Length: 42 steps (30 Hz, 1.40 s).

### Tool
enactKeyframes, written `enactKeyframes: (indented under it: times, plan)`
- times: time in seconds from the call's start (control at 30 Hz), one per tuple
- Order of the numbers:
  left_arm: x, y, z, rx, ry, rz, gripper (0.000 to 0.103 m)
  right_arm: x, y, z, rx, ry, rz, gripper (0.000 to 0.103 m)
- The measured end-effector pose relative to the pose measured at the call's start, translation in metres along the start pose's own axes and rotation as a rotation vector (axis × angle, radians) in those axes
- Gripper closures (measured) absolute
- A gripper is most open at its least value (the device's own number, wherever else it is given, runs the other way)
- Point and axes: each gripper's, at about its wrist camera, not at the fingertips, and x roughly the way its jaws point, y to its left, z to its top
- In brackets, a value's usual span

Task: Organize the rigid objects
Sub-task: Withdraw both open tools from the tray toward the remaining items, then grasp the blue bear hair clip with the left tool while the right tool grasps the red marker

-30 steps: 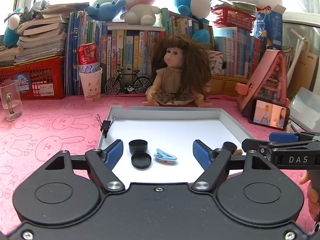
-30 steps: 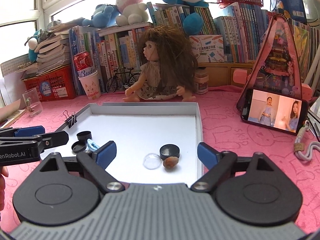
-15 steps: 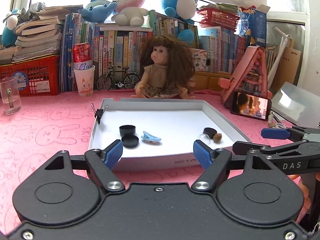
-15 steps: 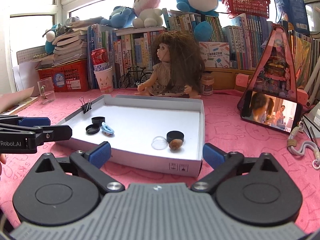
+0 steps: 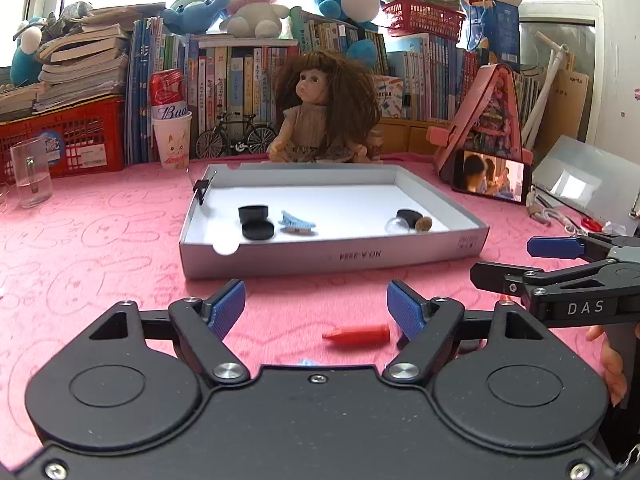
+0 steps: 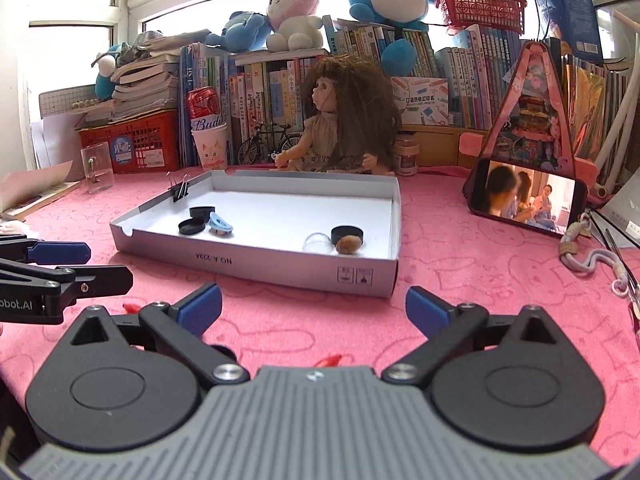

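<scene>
Hovering low over the pink surface [image 5: 100, 248], I have both tools short of the shallow white box [image 5: 332, 256], which lies toward the middle of the surface in front of the doll [image 5: 324, 116]. My left tool [image 5: 316, 312] is released, its blue pads [image 5: 226, 308] apart with nothing pressed between them; a red crayon-like stick [image 5: 356, 336] lies on the surface just beside its right pad, near the front edge, and I cannot tell whether they touch. My right tool [image 6: 312, 312] is spread wide and empty, its jaws having just been opening, with bare pink cloth between them; a small red piece [image 6: 330, 360] lies on the surface just before its body. Inside the box, near its left wall, I see a black cap [image 5: 253, 213] and a black round lid [image 5: 258, 230] touching or nearly so, with a light-blue hair clip [image 5: 298, 223] just beside them. Toward the box's right wall sit another black cap [image 6: 347, 234], a brown nut-like lump [image 6: 348, 245] against it, and a clear dome [image 6: 318, 242] beside both. A black binder clip [image 6: 179, 190] grips the left wall near the far corner. A phone [image 6: 528, 202] leans against the pink triangular stand [image 6: 532, 108] at the right side of the surface.
</scene>
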Motion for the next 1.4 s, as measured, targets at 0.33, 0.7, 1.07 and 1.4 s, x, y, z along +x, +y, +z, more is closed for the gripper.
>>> enactKeyframes:
  times: [0.33,0.7,1.07,1.4]
  plan:
    - [-0.017,0.001,-0.022,0.044,0.022,-0.010,0.031,-0.013,-0.003,-0.021,-0.003,0.003,-0.002,0.001]
    - [-0.020,0.002,-0.033,0.080,0.074,-0.069,0.053,-0.021,-0.014,-0.028,-0.113,0.048,0.104,0.015]
    - [-0.010,0.004,-0.034,0.184,0.081,-0.117,0.057,0.005,-0.029,-0.006,-0.279,0.197,0.333,0.018]
    - [-0.010,0.006,-0.034,0.165,0.078,-0.153,0.067,0.007,-0.028,-0.004,-0.274,0.196,0.372,0.068]
